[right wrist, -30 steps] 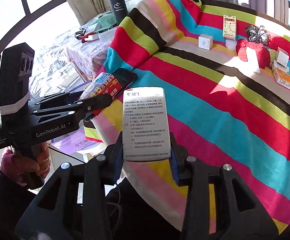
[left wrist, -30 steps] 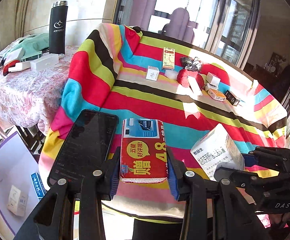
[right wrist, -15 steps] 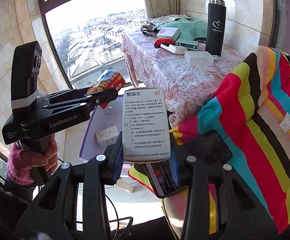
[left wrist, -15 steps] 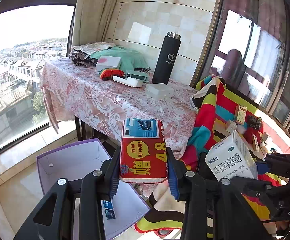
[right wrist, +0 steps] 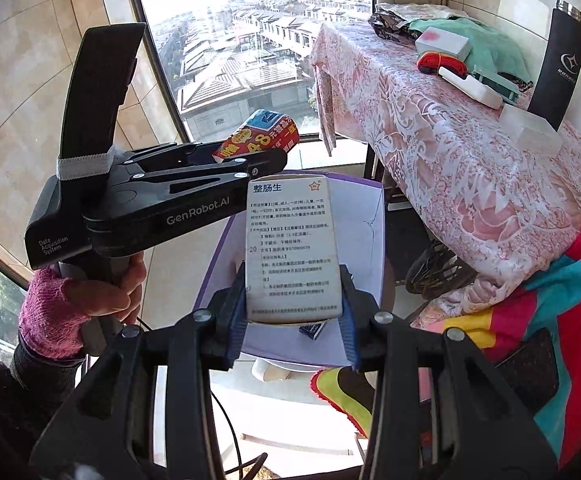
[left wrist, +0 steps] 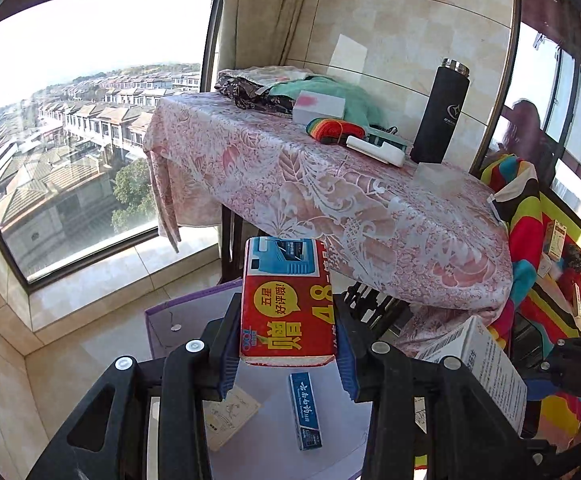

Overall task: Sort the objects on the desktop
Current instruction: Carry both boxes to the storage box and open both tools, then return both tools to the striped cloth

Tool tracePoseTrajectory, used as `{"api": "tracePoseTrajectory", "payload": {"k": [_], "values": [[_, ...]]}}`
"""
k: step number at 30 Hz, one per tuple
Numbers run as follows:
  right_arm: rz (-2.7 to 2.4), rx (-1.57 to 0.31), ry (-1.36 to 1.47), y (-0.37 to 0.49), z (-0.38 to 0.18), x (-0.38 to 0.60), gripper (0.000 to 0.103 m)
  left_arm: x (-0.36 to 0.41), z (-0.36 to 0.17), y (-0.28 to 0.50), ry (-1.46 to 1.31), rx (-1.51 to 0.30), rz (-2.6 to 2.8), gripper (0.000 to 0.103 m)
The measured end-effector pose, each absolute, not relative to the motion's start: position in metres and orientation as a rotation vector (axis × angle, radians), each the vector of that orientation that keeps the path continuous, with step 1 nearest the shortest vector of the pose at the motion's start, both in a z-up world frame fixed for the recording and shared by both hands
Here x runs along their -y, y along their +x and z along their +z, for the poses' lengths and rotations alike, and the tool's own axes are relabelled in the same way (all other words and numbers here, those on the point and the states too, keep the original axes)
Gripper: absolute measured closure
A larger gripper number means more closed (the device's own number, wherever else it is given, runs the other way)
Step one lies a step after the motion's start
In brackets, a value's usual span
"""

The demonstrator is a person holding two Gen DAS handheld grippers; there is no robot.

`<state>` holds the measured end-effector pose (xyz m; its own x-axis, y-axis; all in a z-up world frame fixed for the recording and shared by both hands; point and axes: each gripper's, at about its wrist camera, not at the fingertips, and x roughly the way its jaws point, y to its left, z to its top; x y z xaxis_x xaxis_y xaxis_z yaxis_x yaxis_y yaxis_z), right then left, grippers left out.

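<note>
My left gripper [left wrist: 288,354] is shut on a red and blue packet [left wrist: 286,300] and holds it above an open purple-edged box [left wrist: 178,320] on the floor. The packet also shows in the right wrist view [right wrist: 258,136]. My right gripper [right wrist: 292,318] is shut on a white medicine box [right wrist: 292,248] printed with text, also above the purple-edged box [right wrist: 366,232]. The medicine box appears at the right of the left wrist view [left wrist: 486,364]. A blue carton [left wrist: 305,410] and a white carton [left wrist: 230,408] lie inside the purple-edged box.
A table with a pink patterned cloth [left wrist: 330,196] stands behind the box, bearing a black flask [left wrist: 442,114], white boxes and cloths. The striped cloth table [left wrist: 530,216] with several small items is at the right. A large window [left wrist: 70,120] is at the left.
Both grippers have swung left, away from the striped table, and now hang over the purple-edged box on the floor. Each still holds its item.
</note>
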<state>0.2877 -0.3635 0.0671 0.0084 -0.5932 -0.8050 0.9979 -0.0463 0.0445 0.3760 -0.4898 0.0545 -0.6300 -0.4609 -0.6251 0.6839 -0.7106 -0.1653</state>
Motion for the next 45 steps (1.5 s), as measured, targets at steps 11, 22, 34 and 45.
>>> {"api": "tracePoseTrajectory", "payload": {"k": [11,22,34,45], "values": [[-1.507,-0.772,0.866,0.292,-0.004,0.422,0.038,0.559,-0.008,0.352,0.901,-0.642,-2.218,0.005],[-1.464,-0.668,0.803,0.287,0.031,0.384,0.028,0.538,0.009,0.381,0.709,-0.733,-2.293,0.000],[-1.405,-0.488,0.721,0.266,0.086,0.277,0.023,0.449,0.065,0.379,0.621,-0.745,-2.504,0.000],[-1.925,-0.227,0.683,0.175,0.126,0.055,0.015,0.273,0.116,0.283,0.800,-0.641,-3.031,0.000]]}}
